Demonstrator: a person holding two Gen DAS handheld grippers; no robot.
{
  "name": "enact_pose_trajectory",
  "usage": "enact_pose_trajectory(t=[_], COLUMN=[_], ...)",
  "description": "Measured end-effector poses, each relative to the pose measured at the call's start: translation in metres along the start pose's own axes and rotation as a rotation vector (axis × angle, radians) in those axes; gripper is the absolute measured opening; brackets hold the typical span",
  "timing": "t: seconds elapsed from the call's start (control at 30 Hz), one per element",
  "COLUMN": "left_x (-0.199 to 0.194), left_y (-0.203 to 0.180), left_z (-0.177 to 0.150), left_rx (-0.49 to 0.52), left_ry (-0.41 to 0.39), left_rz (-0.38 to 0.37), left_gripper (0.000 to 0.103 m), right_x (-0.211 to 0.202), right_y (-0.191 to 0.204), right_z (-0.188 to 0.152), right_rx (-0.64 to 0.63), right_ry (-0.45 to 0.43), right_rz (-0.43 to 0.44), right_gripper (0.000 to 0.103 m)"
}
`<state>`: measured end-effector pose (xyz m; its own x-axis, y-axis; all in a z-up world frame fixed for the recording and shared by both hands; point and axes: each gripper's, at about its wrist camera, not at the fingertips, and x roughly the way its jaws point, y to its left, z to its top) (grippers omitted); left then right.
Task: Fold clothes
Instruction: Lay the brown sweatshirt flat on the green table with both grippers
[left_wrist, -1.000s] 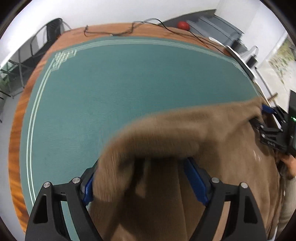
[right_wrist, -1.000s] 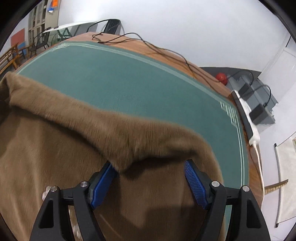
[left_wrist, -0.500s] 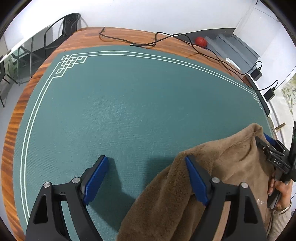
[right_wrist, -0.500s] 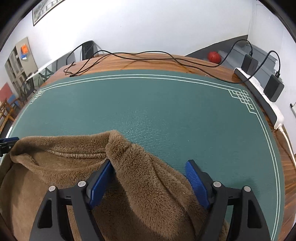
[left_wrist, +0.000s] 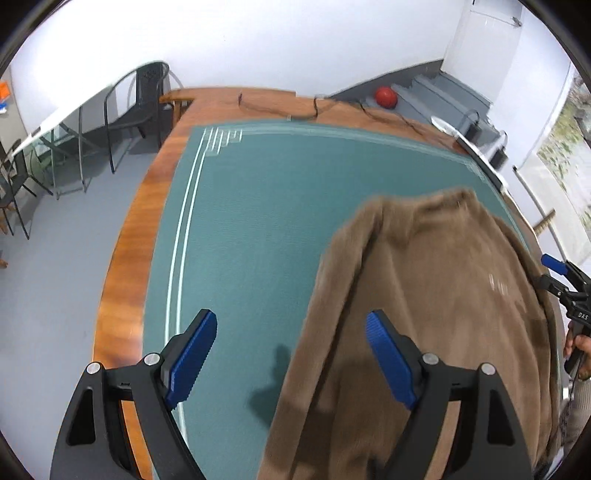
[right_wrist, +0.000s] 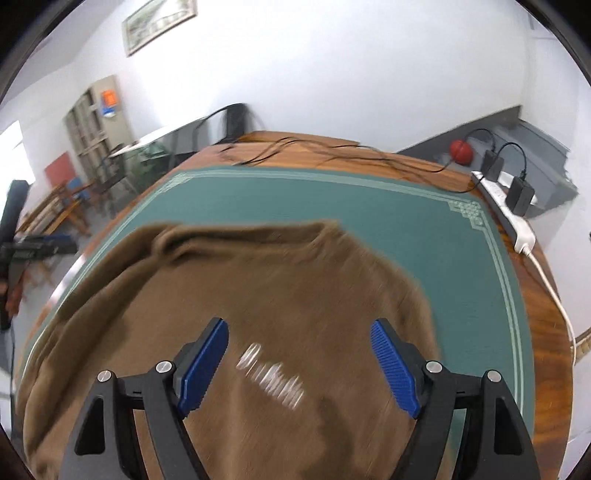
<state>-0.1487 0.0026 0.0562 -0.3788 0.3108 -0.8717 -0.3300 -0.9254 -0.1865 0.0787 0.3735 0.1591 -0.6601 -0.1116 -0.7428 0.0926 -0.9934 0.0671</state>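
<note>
Low in each wrist view, the left gripper (left_wrist: 291, 354) and right gripper (right_wrist: 299, 362) stand spread, grasping nothing. Beyond them the fuzzy brown fleece garment (right_wrist: 258, 295) lies on the green bordered table mat (left_wrist: 251, 221), near its right edge. Judging by that, a careless tug could drag it off.

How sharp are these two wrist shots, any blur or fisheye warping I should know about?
Left wrist view: brown fleece garment motion-smeared, left gripper sharp and casting a shadow on the green mat; fisheye bends the table edge. Right wrist view: heavier blur on the garment's white print, right gripper crisp, corners vignetted black.
</note>
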Motion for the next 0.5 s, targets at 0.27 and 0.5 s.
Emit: enact_pose_trajectory(t=[0.27, 0.5], left_x=[-0.033, -0.007], left_y=[0.028, 0.038], left_z=[-0.066, -0.070], left_rx=[-0.023, -0.089], left_ry=[0.005, 0.026], left_rz=[-0.002, -0.027], left_gripper=[0.086, 0.015], right_x=[-0.031, -0.019], right_y=[0.038, 0.032], right_z=[-0.088, -0.122], right_rx=[-0.001, 0.022], right_ry=[0.016, 0.042], right_rz=[0.043, -0.043], right_gripper=[0.081, 0.081])
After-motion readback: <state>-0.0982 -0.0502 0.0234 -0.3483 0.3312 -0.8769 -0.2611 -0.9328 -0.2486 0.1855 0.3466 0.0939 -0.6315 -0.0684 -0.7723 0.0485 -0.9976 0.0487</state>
